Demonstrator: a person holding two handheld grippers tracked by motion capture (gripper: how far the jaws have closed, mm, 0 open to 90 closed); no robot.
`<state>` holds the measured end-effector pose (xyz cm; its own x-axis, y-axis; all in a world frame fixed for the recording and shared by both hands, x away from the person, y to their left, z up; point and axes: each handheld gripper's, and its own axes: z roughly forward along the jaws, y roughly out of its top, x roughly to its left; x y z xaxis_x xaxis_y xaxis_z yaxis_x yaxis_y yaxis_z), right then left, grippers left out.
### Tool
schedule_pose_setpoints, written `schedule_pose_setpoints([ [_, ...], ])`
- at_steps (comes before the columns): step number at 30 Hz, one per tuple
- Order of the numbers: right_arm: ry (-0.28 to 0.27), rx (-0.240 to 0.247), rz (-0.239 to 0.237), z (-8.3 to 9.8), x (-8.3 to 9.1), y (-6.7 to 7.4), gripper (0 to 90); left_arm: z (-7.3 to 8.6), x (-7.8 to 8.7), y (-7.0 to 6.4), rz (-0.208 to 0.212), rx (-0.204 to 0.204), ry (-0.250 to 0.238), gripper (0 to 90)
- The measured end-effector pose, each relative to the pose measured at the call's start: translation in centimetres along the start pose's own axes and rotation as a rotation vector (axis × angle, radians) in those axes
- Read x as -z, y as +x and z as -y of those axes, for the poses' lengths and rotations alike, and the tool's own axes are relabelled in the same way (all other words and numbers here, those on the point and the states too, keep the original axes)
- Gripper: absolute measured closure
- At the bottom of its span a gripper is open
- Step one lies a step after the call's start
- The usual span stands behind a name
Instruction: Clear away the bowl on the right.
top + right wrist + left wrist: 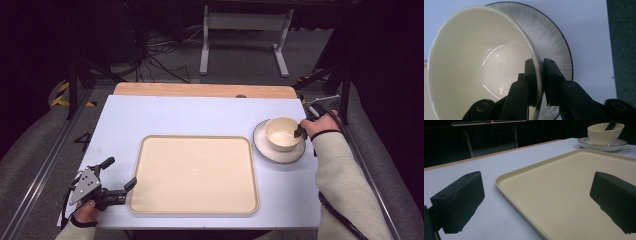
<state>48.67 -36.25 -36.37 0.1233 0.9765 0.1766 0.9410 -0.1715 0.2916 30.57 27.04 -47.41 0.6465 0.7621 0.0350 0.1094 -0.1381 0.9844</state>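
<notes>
A cream bowl (281,132) sits on a white saucer with a dark rim (265,147) at the table's right side. My right gripper (301,131) is shut on the bowl's right rim, one jaw inside the bowl (474,70) and one outside, above the saucer (556,40). A large cream tray (195,172) lies in the middle of the white table. My left gripper (121,172) rests open at the tray's near-left corner, jaws wide apart with nothing between them; the tray (564,195) edge runs between its jaws, and the bowl (605,133) shows far off.
The white table top (190,115) has a wooden strip along its far edge. Metal rails run along both sides of the table. A white frame leg and cables lie on the dark floor beyond.
</notes>
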Motion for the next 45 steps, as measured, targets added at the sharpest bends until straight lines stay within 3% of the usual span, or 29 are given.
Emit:
schedule_pose_setpoints([
  [23, -0.018, -0.015, 0.006, -0.7, 6.0, 1.5, 81.0, 0.0, 0.0, 0.0, 0.002, 0.002, 0.003, 0.2],
  [29, -0.017, -0.006, -0.035, -0.3, 6.7, 2.2, 80.7, 0.0, 0.0, 0.0, 0.003, 0.002, 0.002, 0.2],
  [39, 0.005, 0.044, -0.077, 0.7, 6.5, 5.5, 79.9, 0.0, 0.0, 0.0, 0.001, 0.002, 0.001, 0.2],
  [41, 0.020, 0.055, -0.095, 1.0, 6.2, 6.4, 79.9, 0.0, 0.0, 0.0, 0.001, 0.001, 0.001, 0.2],
  [45, 0.061, 0.093, -0.179, 1.6, 5.2, 8.2, 79.9, 0.0, 0.0, 0.0, -0.001, 0.002, -0.003, 0.2],
])
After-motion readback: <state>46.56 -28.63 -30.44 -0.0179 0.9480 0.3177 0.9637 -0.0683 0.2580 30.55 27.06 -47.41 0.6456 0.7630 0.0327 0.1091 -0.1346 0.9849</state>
